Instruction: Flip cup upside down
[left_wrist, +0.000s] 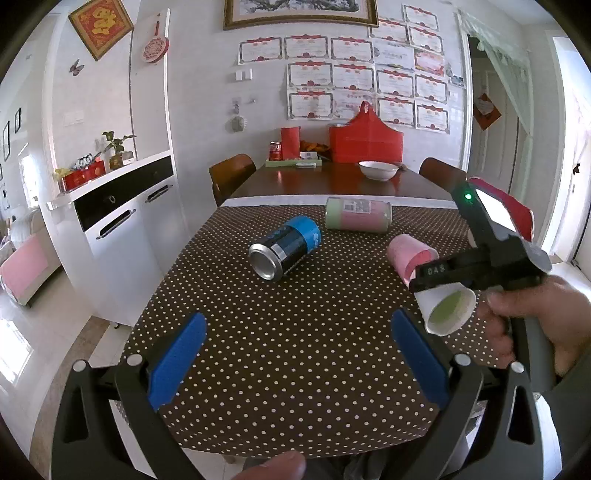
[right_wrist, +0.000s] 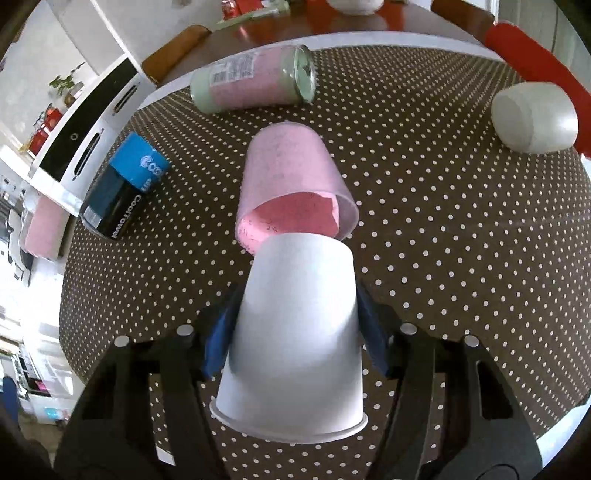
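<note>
My right gripper (right_wrist: 295, 332) held the white cup (right_wrist: 295, 339) by its sides, clamped, mouth toward me, base toward the pink cup (right_wrist: 291, 177) lying just ahead. Left gripper (left_wrist: 295, 354) wide, holding nothing, over bare dotted tablecloth (left_wrist: 295, 387) near the front edge. Blue can (left_wrist: 286, 245) and pink-green can (left_wrist: 358, 214) lay beyond.

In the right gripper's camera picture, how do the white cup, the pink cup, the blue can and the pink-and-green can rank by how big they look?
1. white cup, though it is nearest the lens, which inflates it
2. pink cup
3. pink-and-green can and blue can: these look alike, too close to rank
</note>
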